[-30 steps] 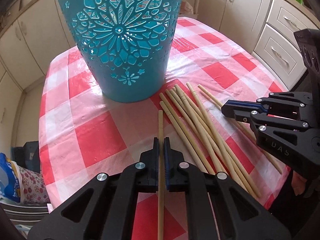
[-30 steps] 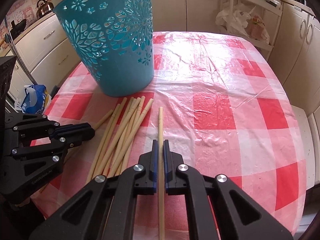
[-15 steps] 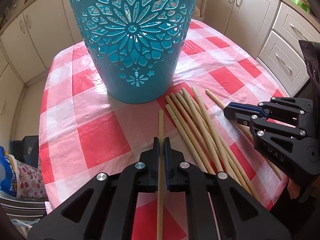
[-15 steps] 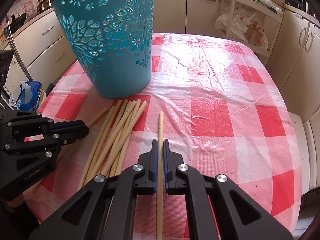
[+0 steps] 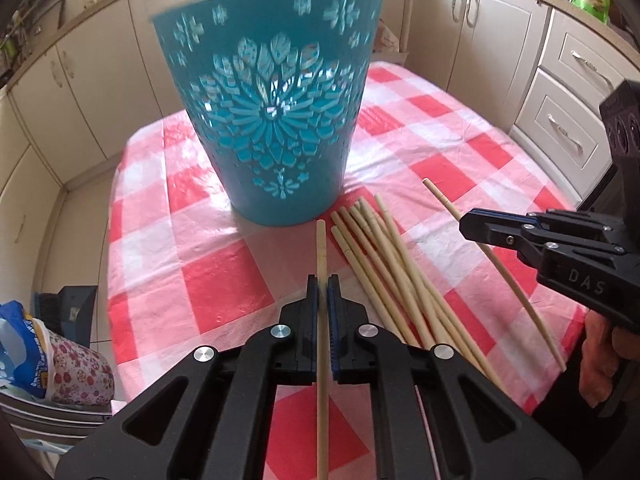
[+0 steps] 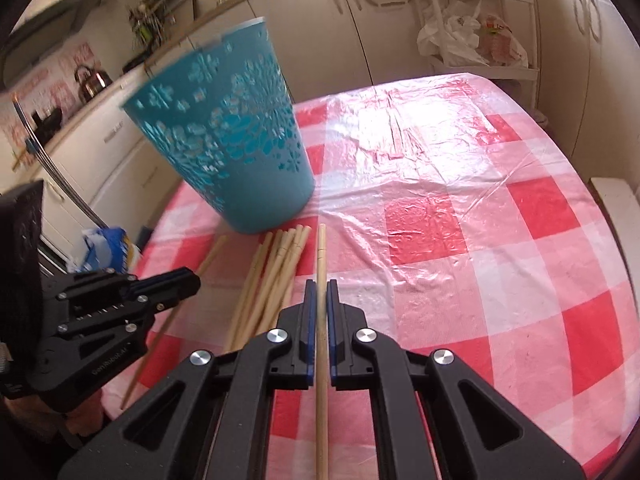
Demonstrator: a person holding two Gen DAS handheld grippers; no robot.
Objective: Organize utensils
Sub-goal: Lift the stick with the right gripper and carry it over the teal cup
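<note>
**Each claw clamped on one chopstick beside the teal basket**

The left claw (image 5: 322,284) was clenched on a single wooden chopstick (image 5: 321,248), which ran straight between its blue pads and pointed toward the teal basket (image 5: 272,120). The right claw (image 6: 318,288) was clenched in the same way on another chopstick (image 6: 321,248). In the left wrist view, the right claw (image 5: 470,226) came in from the right side, with its chopstick (image 5: 508,276) slanting under it. In the right wrist view, the left claw (image 6: 192,282) came in from the left side.

The basket stood upright on the far part of the counter (image 6: 460,184), which was covered with a red and white checked plastic cloth (image 5: 224,292). The basket had flower-shaped cut-outs in its wall. A loose bundle of chopsticks (image 5: 384,264) lay on the cloth just near the foot of the basket, between the two claws, their far tips close to the basket.

Cream kitchen cabinets (image 5: 472,20) stood behind the counter. A kettle (image 6: 92,80) was on a worktop at the far left.
</note>
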